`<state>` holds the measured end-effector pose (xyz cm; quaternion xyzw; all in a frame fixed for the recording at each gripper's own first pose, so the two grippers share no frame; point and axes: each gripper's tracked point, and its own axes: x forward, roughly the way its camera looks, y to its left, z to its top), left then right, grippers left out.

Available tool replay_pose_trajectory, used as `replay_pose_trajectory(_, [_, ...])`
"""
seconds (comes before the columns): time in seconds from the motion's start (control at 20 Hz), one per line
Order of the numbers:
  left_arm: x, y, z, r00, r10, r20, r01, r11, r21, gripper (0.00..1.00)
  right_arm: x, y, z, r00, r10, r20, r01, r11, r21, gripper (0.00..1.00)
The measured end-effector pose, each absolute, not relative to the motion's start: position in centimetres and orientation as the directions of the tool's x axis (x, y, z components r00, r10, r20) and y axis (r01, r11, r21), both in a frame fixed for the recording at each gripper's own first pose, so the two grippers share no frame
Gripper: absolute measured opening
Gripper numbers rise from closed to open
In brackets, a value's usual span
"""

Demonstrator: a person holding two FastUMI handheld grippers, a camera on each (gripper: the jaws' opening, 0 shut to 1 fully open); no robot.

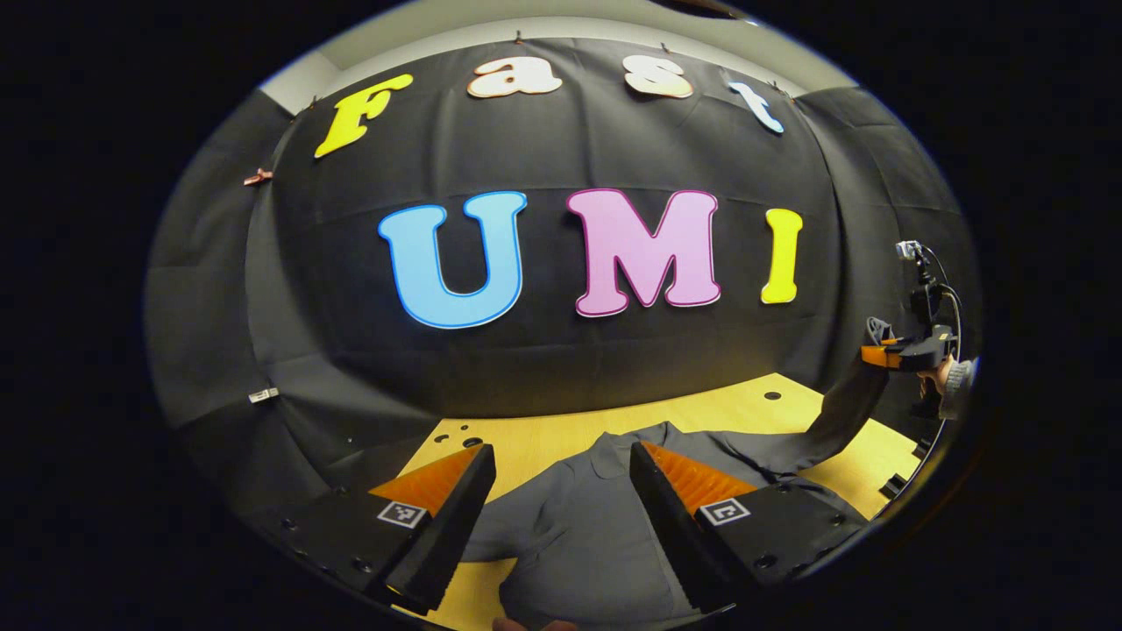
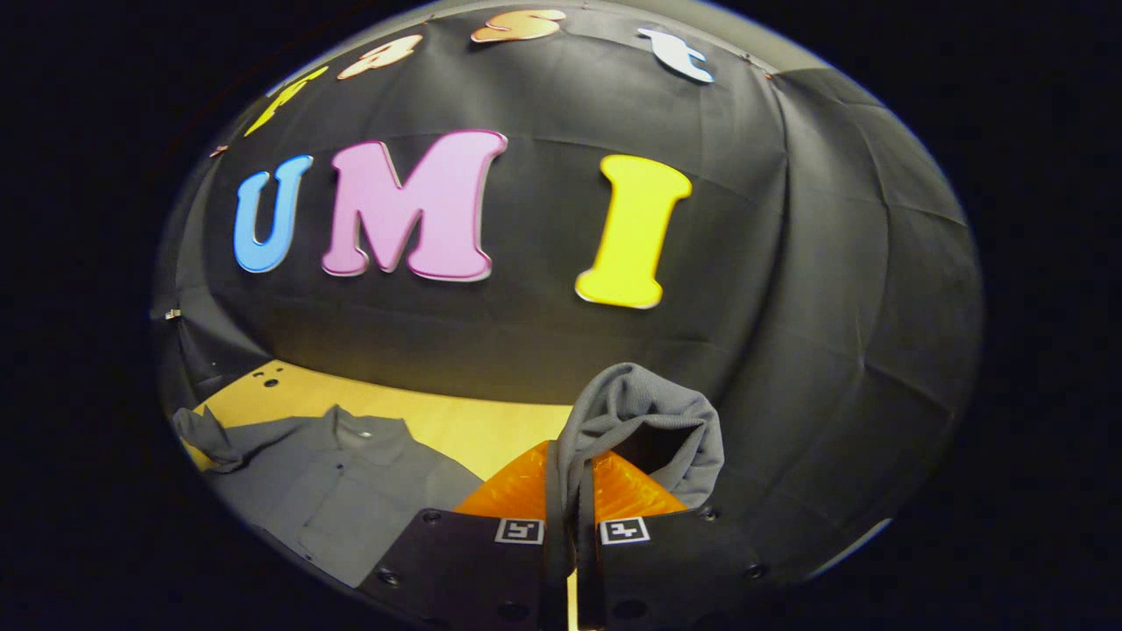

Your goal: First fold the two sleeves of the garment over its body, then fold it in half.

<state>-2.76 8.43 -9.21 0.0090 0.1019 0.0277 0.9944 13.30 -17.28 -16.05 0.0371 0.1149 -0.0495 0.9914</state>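
The right gripper [image 2: 570, 504] is pressed together on the cuff end of one sleeve [image 2: 644, 421], the knit cloth bunched and curling up over the fingertips in a soft hooded loop. From the left gripper view the same right gripper [image 1: 881, 355] sits well off to the side and raised, a hand [image 1: 951, 379] behind it, with the sleeve [image 1: 841, 416] stretched from it in a taut band down to the shirt's shoulder.

The left gripper [image 1: 561, 464] hangs spread wide above the garment [image 1: 578, 526], its fingers apart and pinching nothing; the collar and chest lie between and just beyond them.

So the step in hand is, by my reading, the first sleeve fold: the sleeve is lifted but not yet laid over the body. The next move calls for carrying that cuff inward across the chest and setting it down flat before letting go (the other sleeve [image 2: 206, 438], out at the far side from the right gripper, looks crumpled on the table and not yet folded).

The garment [image 2: 342, 491] is a grey collared shirt, matte, with a fine woven or knit surface; it drapes limply and wrinkles easily. It lies front up on a pale wooden table [image 1: 561, 434] with a smooth top and a few small dark holes [image 1: 772, 395]. Behind the table, black cloth [image 1: 561, 350] hangs in loose folds.
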Motion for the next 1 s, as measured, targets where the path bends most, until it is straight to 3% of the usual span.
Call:
replay_pose_trajectory(0.5, [-5.8, 19.8, -10.5, 0.967, 0.176, -0.182, -0.168, 0.984, 0.060, 0.97, 16.7, 3.6, -11.2, 0.974, 0.166, -0.155, -0.156, 0.985, 0.072, 0.09])
replay_pose_trajectory(0.7, [-7.1, 23.3, -11.7, 0.956, 0.215, -0.199, -0.207, 0.976, 0.061, 0.97, 16.9, 10.4, -14.2, 0.945, 0.249, -0.214, -0.240, 0.968, 0.066, 0.08])
replay_pose_trajectory(1.0, [-7.8, 27.7, -14.2, 0.938, 0.261, -0.230, -0.256, 0.965, 0.052, 0.97, 17.1, 18.4, -21.4, 0.894, 0.282, -0.349, -0.270, 0.959, 0.082, 0.08])
